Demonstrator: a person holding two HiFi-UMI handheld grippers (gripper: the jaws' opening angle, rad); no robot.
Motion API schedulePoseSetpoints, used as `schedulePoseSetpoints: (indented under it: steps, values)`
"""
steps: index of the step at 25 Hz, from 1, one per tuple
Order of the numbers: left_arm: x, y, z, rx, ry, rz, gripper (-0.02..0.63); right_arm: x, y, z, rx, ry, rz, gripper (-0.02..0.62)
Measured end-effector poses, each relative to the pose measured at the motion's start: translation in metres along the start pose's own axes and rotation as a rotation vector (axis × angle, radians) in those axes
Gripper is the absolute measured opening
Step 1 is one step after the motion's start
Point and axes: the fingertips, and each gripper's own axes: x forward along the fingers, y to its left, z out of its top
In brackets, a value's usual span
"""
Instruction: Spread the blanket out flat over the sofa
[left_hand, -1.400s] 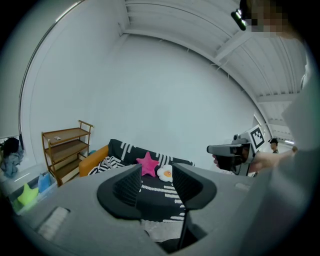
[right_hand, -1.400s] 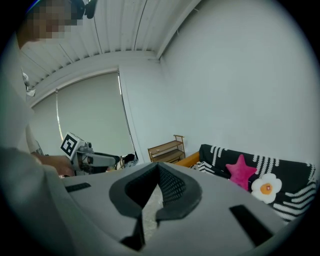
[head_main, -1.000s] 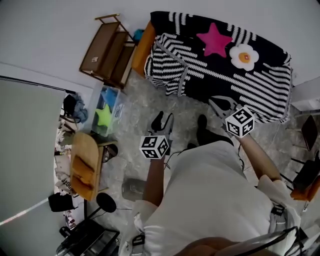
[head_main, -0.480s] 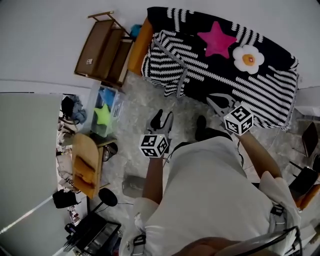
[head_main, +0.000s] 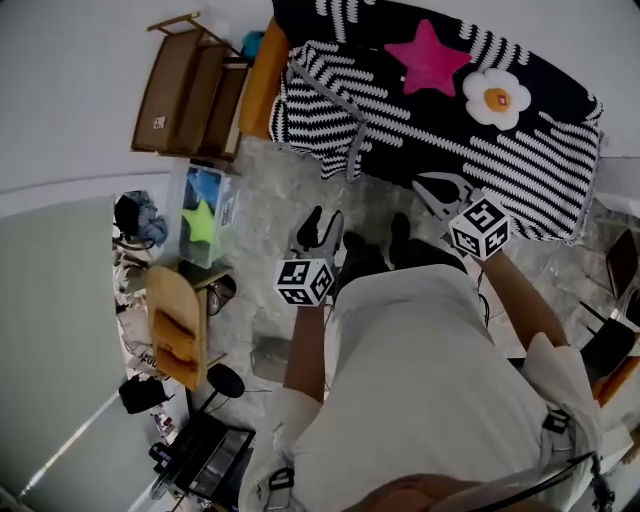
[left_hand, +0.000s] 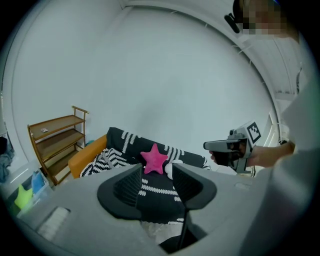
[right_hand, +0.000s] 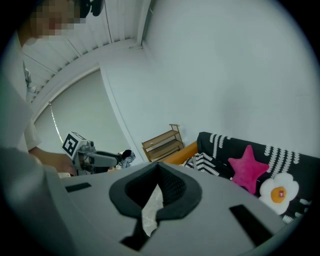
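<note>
Just short of the sofa's (head_main: 258, 90) front edge, the right gripper (head_main: 440, 195) hangs empty with its jaws together. Farther back over the floor (head_main: 270, 230), the left gripper (head_main: 320, 232) is spread and empty. Straight ahead, the blanket (head_main: 520, 160) runs lengthwise left to right along the sofa, with a doubled flap (head_main: 320, 110) at the left end, probably the part to pull flat.

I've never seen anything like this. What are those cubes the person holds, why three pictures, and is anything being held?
No robot here: a person holds a two-fingered hand tool in each hand; the patterned cubes are part of them. One picture looks down from the person's head; the other two ride on the tools. The left gripper has its fingers apart, the right gripper has them together; both hold nothing. Ahead, a black-and-white blanket lies over the sofa, with a pink star cushion and a flower cushion on it.
</note>
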Motion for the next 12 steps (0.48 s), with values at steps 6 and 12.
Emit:
schedulePoseSetpoints:
  steps: [6, 12]
  values:
    - [0.033, 0.021, 0.001, 0.018, 0.043, -0.043, 0.193, 0.016, -0.024, -0.003, 0.017, 0.023, -0.051, 0.000]
    - [0.070, 0.049, -0.006, 0.061, 0.109, -0.122, 0.193, 0.039, -0.039, -0.014, 0.058, 0.048, -0.130, 0.000]
